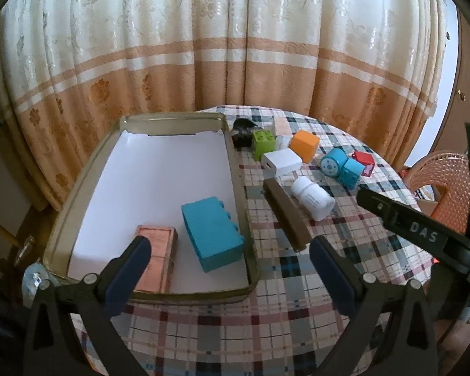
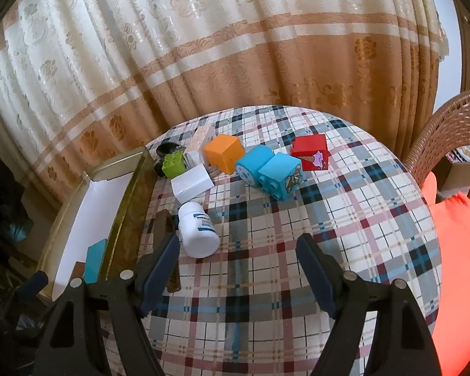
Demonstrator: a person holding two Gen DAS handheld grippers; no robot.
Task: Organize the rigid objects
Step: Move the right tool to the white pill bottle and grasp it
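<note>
On plaid-clothed worktop (image 2: 297, 282), sorting seen barely begun: teal block (image 1: 211, 235) and copper-toned slab (image 1: 158, 255) already laid in paper-lined tray (image 1: 235, 169). Pill bottle (image 2: 197, 230), white charger (image 2: 192, 183), orange cube (image 2: 224, 153), blue blocks (image 2: 268, 169), red block (image 2: 310, 152) left outside. Left tongs (image 1: 228, 269) and right tongs (image 2: 238, 266) held released, empty. Floral curtain (image 2: 203, 47), wicker chair (image 2: 448, 125) behind.

The tray (image 1: 239, 194) looks like dull brass-toned metal, lined with smooth white paper. Inside it, the blue block (image 1: 212, 233) is matt plastic. Beside the tray, the tablecloth (image 2: 329, 219) is woven checked cloth, the bottle (image 2: 197, 230) glossy white plastic, the orange cube (image 2: 224, 153) smooth plastic.
</note>
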